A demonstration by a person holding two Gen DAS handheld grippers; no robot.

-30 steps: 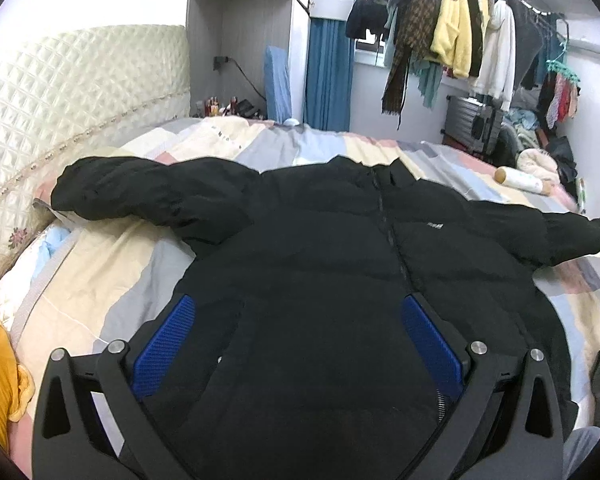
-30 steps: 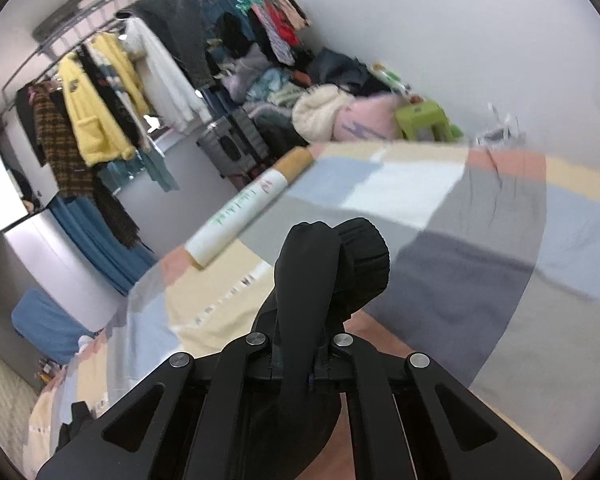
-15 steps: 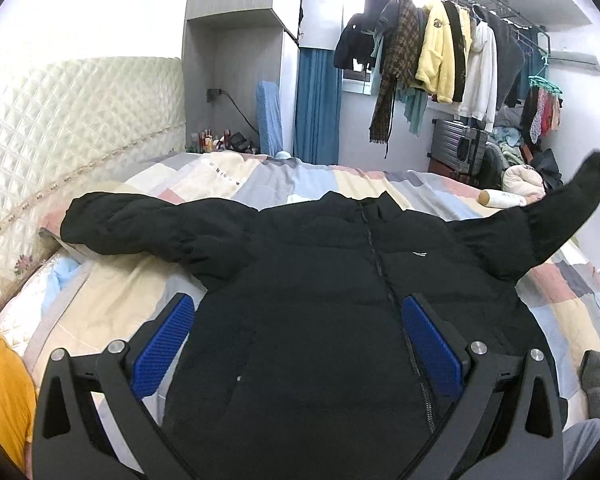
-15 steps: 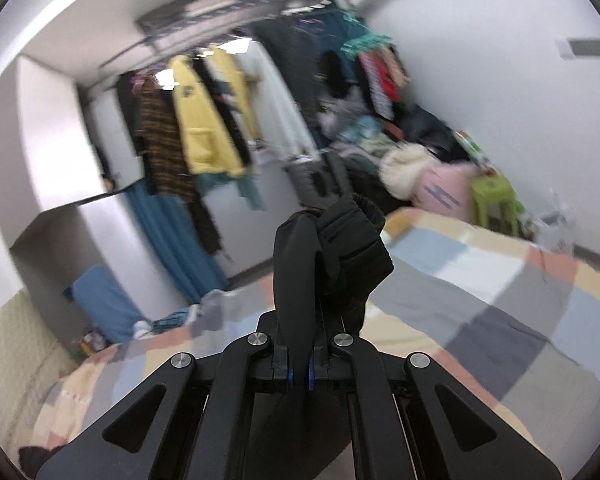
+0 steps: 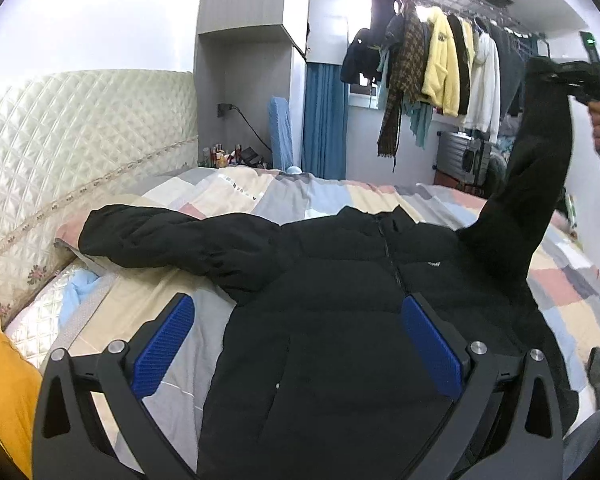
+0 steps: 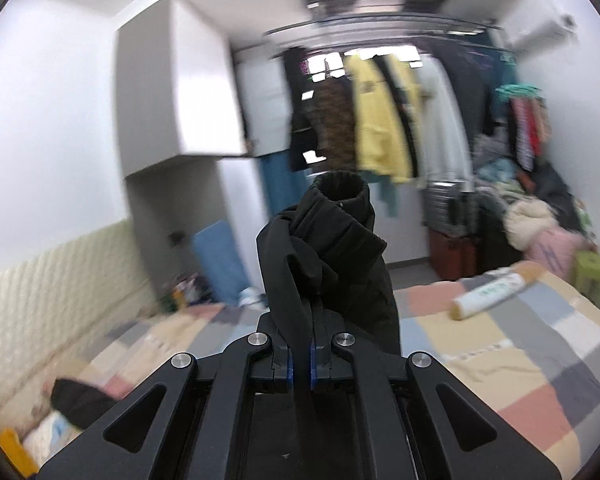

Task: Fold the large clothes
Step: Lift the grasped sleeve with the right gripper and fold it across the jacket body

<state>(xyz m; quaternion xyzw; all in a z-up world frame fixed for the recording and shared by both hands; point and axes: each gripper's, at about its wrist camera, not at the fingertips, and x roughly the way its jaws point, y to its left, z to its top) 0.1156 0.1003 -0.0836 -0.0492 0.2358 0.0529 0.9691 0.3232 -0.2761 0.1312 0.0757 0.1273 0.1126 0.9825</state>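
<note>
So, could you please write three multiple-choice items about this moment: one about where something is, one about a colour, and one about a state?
1. Where does the free sleeve of the black jacket lie?
A. flat on the bed, toward the quilted headboard
B. on the clothes rail
C. on the floor

2. What colour are the pads on the left gripper's fingers?
A. red
B. blue
C. white

3. In what state is the right gripper?
A. wide open, nothing in it
B. shut on the jacket's other sleeve
C. shut on a bottle

Answers:
1. A: the sleeve stretches over the patchwork cover toward the headboard.
2. B: both pads are clearly blue in the left wrist view.
3. B: black sleeve fabric is pinched between its closed fingers, and the left wrist view shows this sleeve held up off the bed.
</note>
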